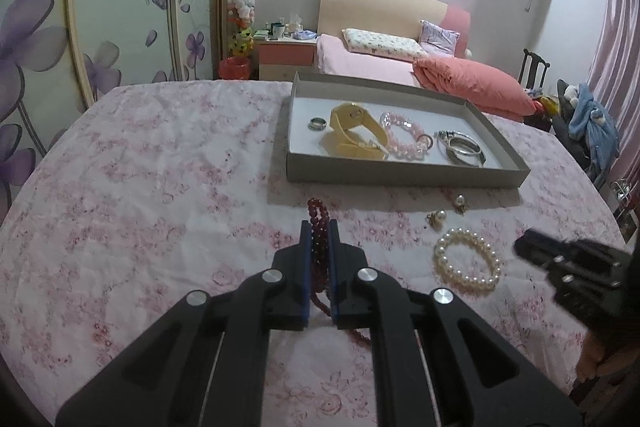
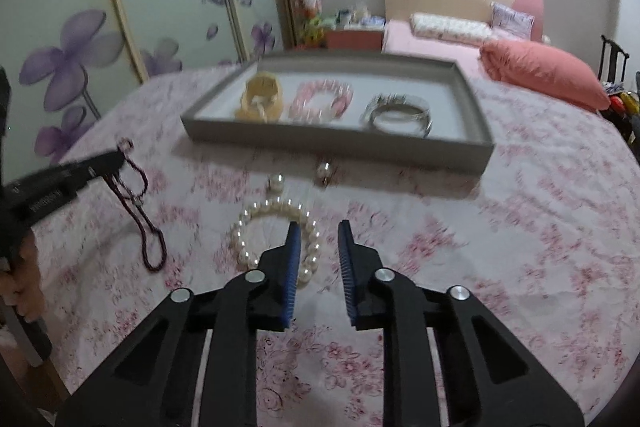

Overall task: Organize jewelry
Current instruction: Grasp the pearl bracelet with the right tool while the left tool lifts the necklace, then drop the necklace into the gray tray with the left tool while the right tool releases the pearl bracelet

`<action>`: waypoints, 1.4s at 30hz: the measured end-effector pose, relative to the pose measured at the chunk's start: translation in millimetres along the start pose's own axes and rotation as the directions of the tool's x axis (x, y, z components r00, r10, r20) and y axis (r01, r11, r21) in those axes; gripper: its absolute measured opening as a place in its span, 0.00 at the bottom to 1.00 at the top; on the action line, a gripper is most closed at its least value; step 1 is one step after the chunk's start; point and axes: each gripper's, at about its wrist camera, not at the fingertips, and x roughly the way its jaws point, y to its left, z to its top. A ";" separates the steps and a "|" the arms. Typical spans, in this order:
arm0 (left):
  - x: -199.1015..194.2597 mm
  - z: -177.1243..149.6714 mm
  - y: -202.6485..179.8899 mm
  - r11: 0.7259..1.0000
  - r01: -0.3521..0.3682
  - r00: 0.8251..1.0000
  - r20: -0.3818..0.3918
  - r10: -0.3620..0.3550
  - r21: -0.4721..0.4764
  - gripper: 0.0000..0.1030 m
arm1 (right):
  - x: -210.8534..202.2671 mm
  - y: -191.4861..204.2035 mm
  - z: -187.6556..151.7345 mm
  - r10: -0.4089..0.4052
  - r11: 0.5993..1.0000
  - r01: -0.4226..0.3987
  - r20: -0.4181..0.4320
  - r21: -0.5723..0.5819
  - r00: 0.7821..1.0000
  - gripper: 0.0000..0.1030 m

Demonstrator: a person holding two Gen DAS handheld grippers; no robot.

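My left gripper [image 1: 319,227] is shut on a dark red bead necklace [image 1: 318,247], which hangs from it above the table in the right wrist view [image 2: 140,223]. My right gripper [image 2: 319,227] is open, just above and right of a white pearl bracelet [image 2: 256,223], also seen in the left wrist view [image 1: 466,265]. A grey tray [image 1: 404,173] holds a ring [image 1: 318,123], a yellow watch [image 1: 356,133], a pink bead bracelet [image 1: 404,139] and silver bangles [image 1: 460,147]. Two pearl earrings [image 1: 438,217] lie in front of the tray.
The table has a pink floral cloth [image 1: 160,187]. Behind it are a bed [image 1: 400,63], a nightstand [image 1: 286,53] and wardrobe doors with purple flowers [image 1: 40,47]. A chair with clothes [image 1: 580,115] stands at the right.
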 end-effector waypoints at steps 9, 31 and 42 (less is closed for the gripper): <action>-2.0 6.2 2.8 1.000 0.007 1.000 0.009 -0.007 -0.009 0.08 | 18.5 1.5 -3.6 -0.002 1.000 0.002 -0.075 -0.001 0.997 0.18; -19.3 8.9 -4.6 0.999 0.035 0.997 0.065 -0.034 -0.011 0.08 | -40.3 -11.3 4.7 -0.006 0.998 -0.005 0.171 0.065 0.985 0.10; -41.1 11.4 -19.0 0.998 0.049 0.987 0.152 -0.052 0.026 0.08 | -78.3 -15.5 12.7 0.028 0.987 -0.083 0.360 0.138 0.933 0.10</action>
